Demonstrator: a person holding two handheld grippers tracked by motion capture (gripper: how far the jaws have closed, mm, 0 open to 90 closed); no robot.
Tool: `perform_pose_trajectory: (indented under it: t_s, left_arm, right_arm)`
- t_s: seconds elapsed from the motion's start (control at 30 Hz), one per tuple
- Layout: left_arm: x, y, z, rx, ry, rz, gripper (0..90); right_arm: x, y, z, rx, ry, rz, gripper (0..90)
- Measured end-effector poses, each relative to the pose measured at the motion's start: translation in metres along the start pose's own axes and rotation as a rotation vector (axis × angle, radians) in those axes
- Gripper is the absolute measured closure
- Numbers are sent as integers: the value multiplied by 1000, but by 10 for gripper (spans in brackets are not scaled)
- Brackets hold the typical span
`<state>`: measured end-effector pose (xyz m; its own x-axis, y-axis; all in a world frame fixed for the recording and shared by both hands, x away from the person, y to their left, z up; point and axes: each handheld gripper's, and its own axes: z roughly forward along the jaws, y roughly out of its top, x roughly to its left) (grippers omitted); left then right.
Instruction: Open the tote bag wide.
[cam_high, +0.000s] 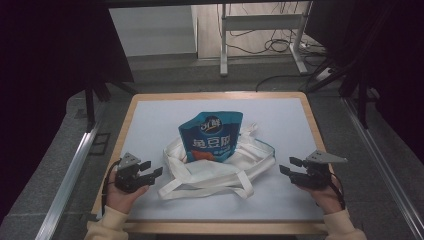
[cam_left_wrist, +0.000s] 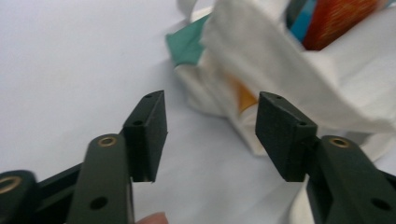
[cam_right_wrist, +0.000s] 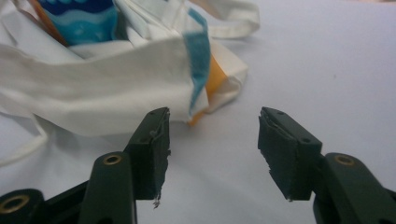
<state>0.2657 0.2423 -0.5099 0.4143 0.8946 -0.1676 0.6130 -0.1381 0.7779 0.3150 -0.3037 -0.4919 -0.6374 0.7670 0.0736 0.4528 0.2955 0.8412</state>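
The tote (cam_high: 220, 170) lies at the middle of the table (cam_high: 300, 200), with a blue pouch (cam_high: 212, 137) standing inside it. The left gripper (cam_high: 152, 170) and the right gripper (cam_high: 287, 166) (one on each side) are apart from the tote, jaws wide and holding nothing.

A table (cam_high: 145, 96) with a light wooden rim carries a pale blue-grey mat (cam_high: 285, 130) that covers nearly its whole top. On the mat, about in the middle, lies a white cloth bag (cam_high: 220, 170), crumpled and open at the top, with a teal and an orange patch at its corners. Its long white straps (cam_high: 200, 186) trail loose across the mat toward the near edge. A blue snack pouch (cam_high: 212, 137) stands upright inside the bag, its upper half rising above the cloth. The table stands on a grey floor (cam_high: 65, 150).
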Motion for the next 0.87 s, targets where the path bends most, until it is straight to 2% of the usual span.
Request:
perform_pose_trajectory:
  t_s: [0.13,0.3,0.6,0.87]
  left_arm:
    - [7,-5,3,21,16,-18,368]
    - [8,-6,7,33,45,-21,308]
    - [8,-7,8,36,45,-15,302]
    - [11,-9,13,43,70,-27,271]
  right_arm:
    - [-1,-5,5,26,-5,9,412]
    - [2,-6,10,48,-16,-9,406]
    - [2,-7,13,58,-22,-8,400]
    - [4,-6,14,59,-30,-23,374]
